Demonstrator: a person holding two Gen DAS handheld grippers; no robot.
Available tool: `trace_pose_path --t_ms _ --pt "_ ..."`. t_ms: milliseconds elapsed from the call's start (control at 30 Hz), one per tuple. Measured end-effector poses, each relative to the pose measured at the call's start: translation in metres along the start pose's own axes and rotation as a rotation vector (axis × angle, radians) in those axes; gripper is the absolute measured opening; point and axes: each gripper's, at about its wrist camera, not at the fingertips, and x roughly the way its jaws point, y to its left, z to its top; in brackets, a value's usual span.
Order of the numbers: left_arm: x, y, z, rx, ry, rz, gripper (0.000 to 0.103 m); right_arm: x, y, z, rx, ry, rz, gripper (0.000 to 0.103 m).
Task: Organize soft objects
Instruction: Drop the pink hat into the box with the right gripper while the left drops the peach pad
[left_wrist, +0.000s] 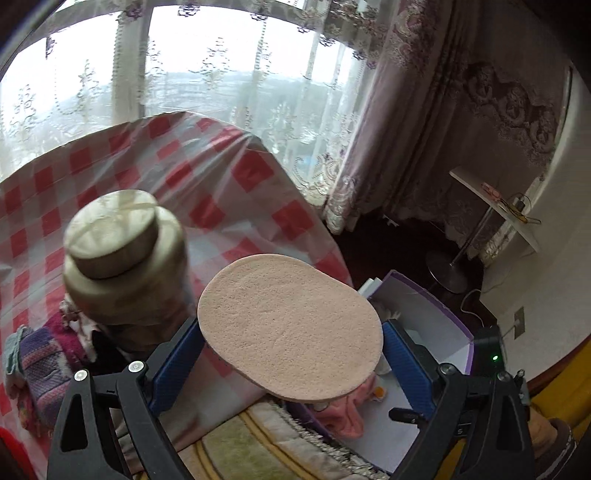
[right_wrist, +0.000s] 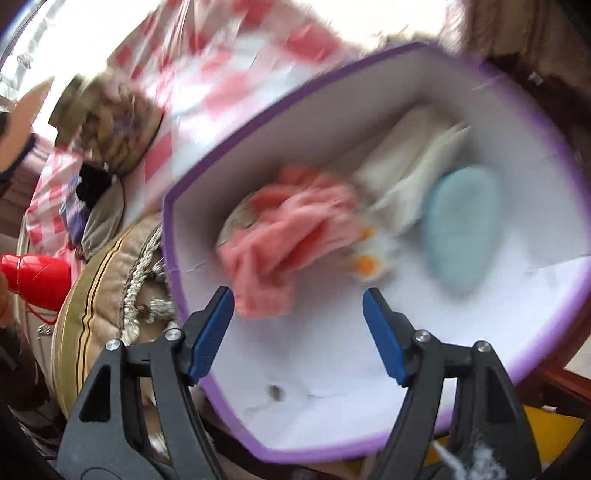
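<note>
the left gripper is clamping a flat oval beige sponge between its blue pads, holding it level above the near edge of the purple-rimmed box. the right gripper is hanging over the same box with its jaws standing well apart and nothing between them. inside the box, a pink cloth is lying at the left, a white folded cloth behind it, and a blue sponge at the right. a lidded jar is standing on the checked tablecloth, left of the held sponge.
</note>
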Motion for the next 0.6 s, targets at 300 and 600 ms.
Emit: trace_pose_path --t_ms 300,600 --pt "0.071 -0.120 -0.002 0.172 0.136 -0.174 0.096 -0.120 -0.097 -0.012 0.160 -0.322 -0.184 0.077" --pt "0.151 -0.218 -0.015 0.253 0.322 -0.324 0.102 -0.159 -0.154 -0.026 0.386 -0.453 -0.225 0.077"
